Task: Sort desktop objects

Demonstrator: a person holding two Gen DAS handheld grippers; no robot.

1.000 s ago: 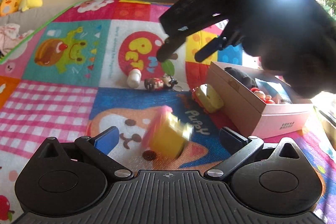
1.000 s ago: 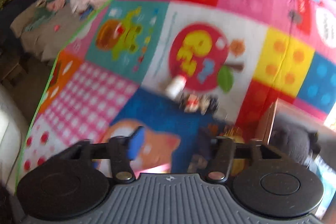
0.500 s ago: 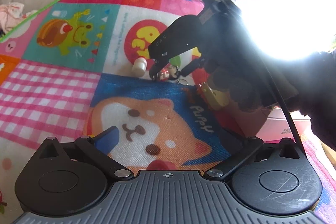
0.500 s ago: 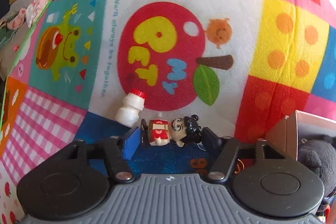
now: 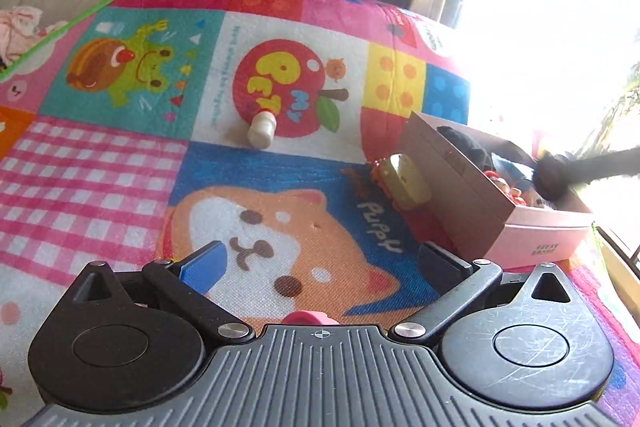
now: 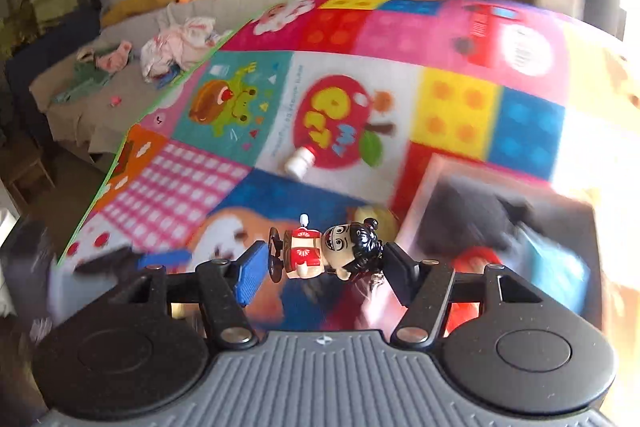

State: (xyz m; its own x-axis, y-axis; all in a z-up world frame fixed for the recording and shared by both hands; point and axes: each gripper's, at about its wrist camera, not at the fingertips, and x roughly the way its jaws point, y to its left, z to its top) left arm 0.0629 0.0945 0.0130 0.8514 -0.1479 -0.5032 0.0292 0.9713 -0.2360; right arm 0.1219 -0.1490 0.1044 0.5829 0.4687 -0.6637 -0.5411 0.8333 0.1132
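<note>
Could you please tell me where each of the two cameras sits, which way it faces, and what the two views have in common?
Left wrist: sits behind the empty, open left gripper, looking down across the play mat toward the box.
Right wrist: sits behind the right gripper, raised above the mat, shut on the toy figurine.
Both show the white bottle lying on the apple print, and the box.

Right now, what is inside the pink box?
The pink box holds a black plush at its far end, plus small red and blue items. The box wall and a dark blurred shape hide the rest.
</note>
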